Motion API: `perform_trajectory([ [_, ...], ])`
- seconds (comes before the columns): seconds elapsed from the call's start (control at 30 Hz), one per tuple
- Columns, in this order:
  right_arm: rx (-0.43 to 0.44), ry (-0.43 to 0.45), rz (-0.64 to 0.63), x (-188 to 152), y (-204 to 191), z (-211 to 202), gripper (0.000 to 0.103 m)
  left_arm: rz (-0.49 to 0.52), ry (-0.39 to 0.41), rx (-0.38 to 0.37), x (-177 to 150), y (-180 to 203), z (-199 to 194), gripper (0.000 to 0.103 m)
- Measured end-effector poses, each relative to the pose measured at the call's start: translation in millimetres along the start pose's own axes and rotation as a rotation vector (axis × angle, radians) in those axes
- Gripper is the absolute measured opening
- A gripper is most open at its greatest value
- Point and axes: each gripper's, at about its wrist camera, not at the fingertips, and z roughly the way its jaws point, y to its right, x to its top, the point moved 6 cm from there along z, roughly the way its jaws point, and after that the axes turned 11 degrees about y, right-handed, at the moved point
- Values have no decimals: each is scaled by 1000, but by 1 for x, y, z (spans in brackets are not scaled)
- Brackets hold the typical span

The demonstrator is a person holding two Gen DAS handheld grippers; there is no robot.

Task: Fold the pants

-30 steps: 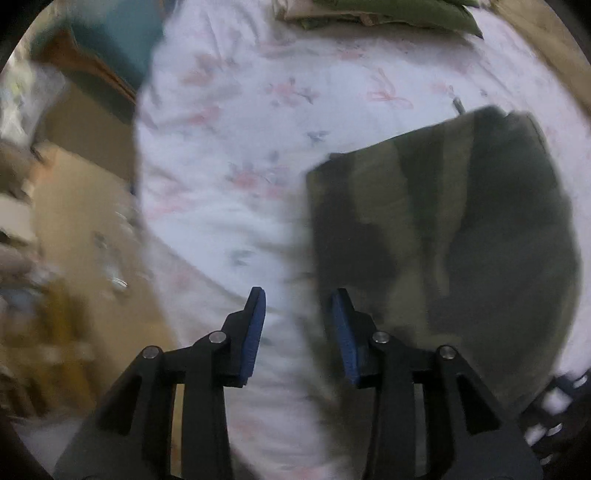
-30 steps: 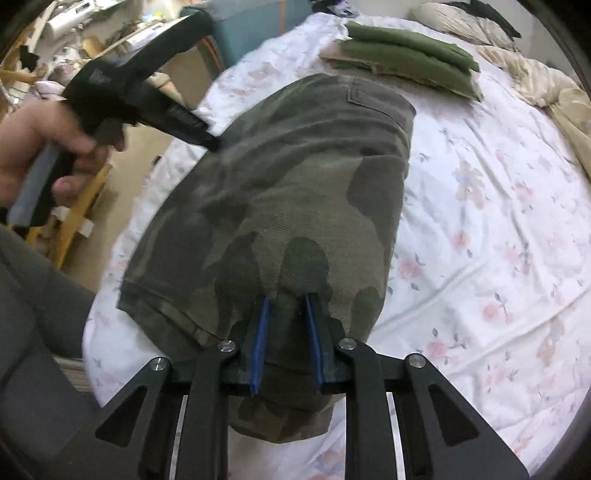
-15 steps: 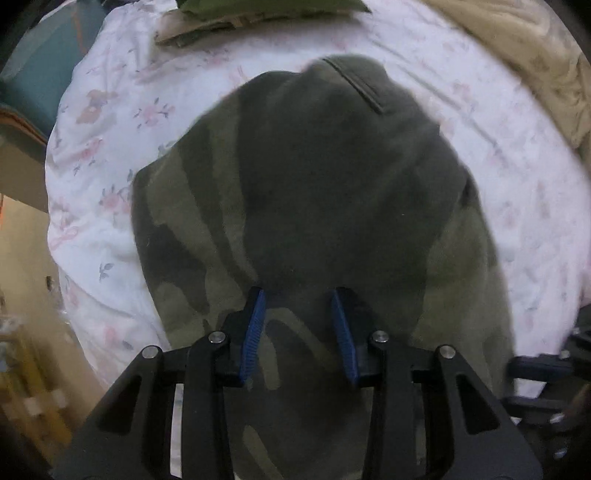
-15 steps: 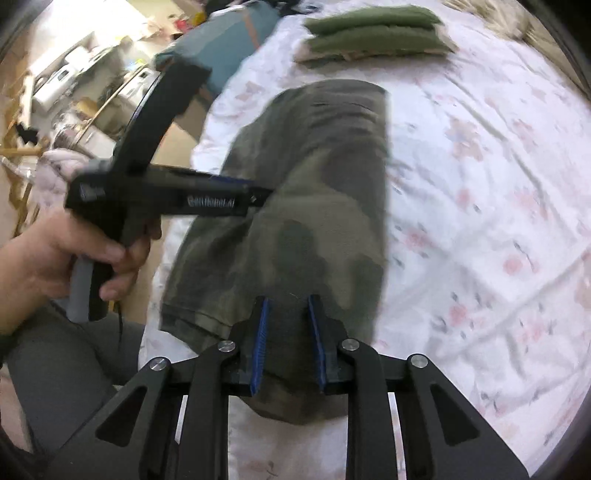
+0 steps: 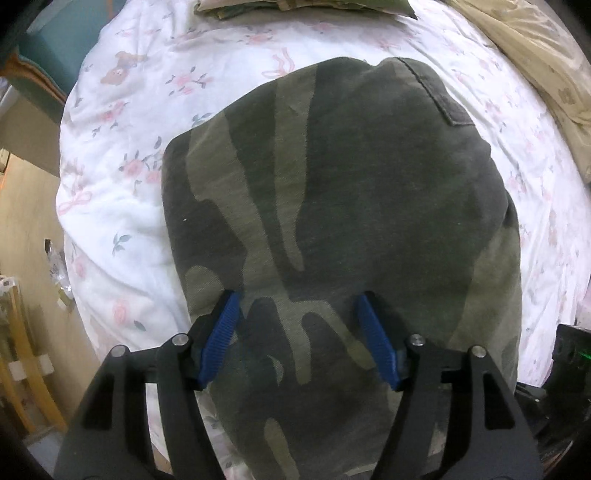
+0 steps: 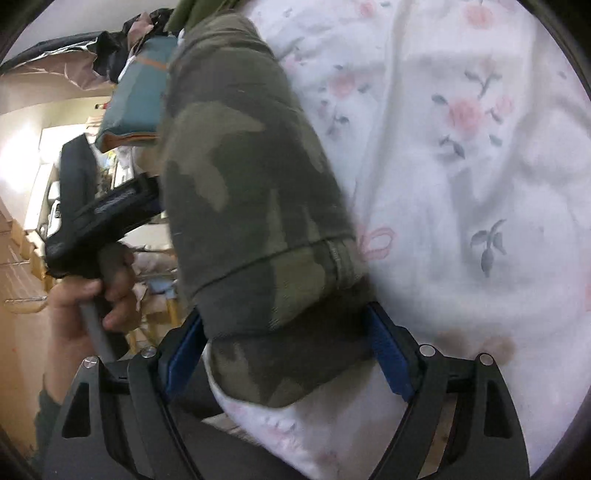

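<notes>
Both grippers have their blue-padded fingers spread wide. Left gripper (image 5: 297, 332) and right gripper (image 6: 288, 343) straddle the folded green camouflage cotton pants (image 5: 332, 221) on the floral white bedsheet (image 5: 122, 229).

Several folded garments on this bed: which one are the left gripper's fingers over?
The camouflage pants, spread directly under the open left gripper. The other folded olive garments lie stacked at the bed's far edge, plain green, not camouflage.

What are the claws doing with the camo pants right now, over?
Left claw open, low over the folded camo pants. Right claw open around their near end on the flowered bedsheet. Nothing on the pants; other folded green clothes at bed's far end.
</notes>
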Motion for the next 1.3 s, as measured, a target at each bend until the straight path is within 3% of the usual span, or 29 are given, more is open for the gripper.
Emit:
perform_trajectory([
  [0.03,14,18,18,1,-1,0,73,6,2,5,-1,3,-2,64],
  [0.07,32,43,21,3,-4,-2,44,14,2,11,-1,3,-2,64],
  [0.17,36,129,-105,8,-37,-23,33,-14,-6,8,-2,1,-4,64],
  [0.27,57,176,-190,26,-60,-46,28,-62,10,-31,-5,8,-8,64],
  [0.37,22,192,-330,60,-78,-69,27,-69,37,-88,-3,14,-18,64],
  [0.47,-16,228,-382,114,-77,-97,24,21,37,-133,-3,36,-17,64],
  [0.53,-61,261,-368,153,-55,-111,24,64,26,-130,-5,45,-14,64],
  [0.63,-141,268,-213,196,7,-122,24,108,-3,-165,-6,57,-11,64],
  [0.73,-136,270,-95,200,40,-124,24,101,78,-252,15,53,-35,64],
  [0.8,-111,284,-65,196,40,-125,30,77,154,-229,32,36,-46,66],
  [0.83,-107,290,-48,192,44,-131,42,30,208,-191,45,16,-51,73],
  [0.9,-97,315,-5,182,48,-140,66,-75,242,-141,57,-13,-47,86],
  [0.93,-97,335,23,179,52,-145,81,-159,243,-131,62,-31,-38,86],
  [1.03,-41,378,90,171,43,-140,90,-222,147,-200,58,-38,-6,86],
  [1.1,-37,366,102,166,46,-127,91,-162,123,-204,55,-32,11,86],
  [1.17,-75,331,107,157,52,-108,91,-59,150,-174,58,-19,17,86],
  [1.23,-87,289,99,150,55,-91,90,-61,140,-217,58,-8,20,87],
  [1.3,-79,273,68,147,51,-78,80,-116,83,-302,57,-6,34,86],
])
